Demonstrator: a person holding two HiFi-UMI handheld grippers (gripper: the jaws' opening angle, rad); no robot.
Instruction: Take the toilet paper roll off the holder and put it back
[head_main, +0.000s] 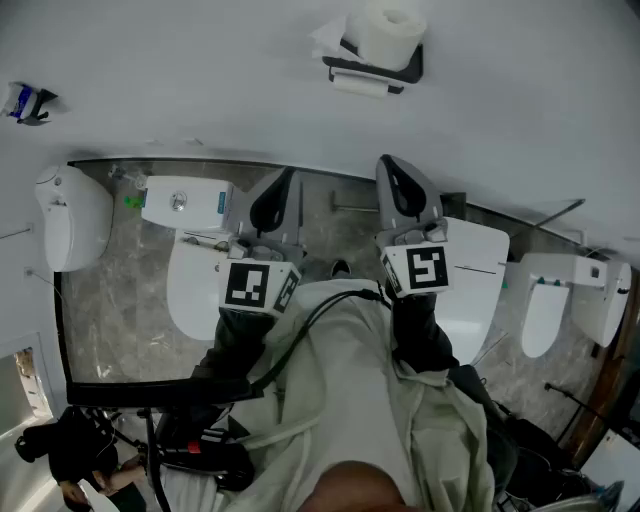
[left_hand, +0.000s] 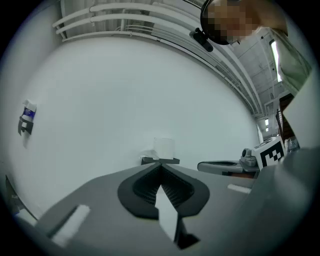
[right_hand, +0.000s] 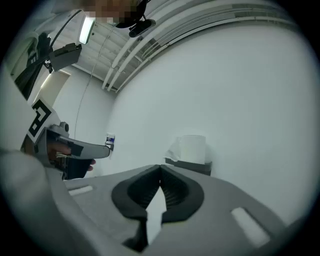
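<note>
Pale cloth of the person's clothing (head_main: 350, 400) fills the bottom of the head view, and both tools reach forward from it, held level toward the white wall (head_main: 200, 80). The left tool (head_main: 283, 185) has its jaws pressed together with nothing between them. The right tool (head_main: 392, 172) is the same, closed and empty.

The toilet paper roll (head_main: 390, 32) sits on its dark holder (head_main: 375, 72), fixed to the wall and well apart from both tools. It seems to stand upright, with a loose, crumpled tail of paper at its left side. From the left gripper view it lies almost straight beyond the jaw tips. From the right gripper view it lies a little right of that line.

By its look the roll will be light and soft: it should dent under a firm squeeze, and the free tail may unwind or snag. The safest hold is probably across its round sides at mid-height, with gentle pressure. Either tool would have to spread wide first, since neither is ready to take it now.
</note>
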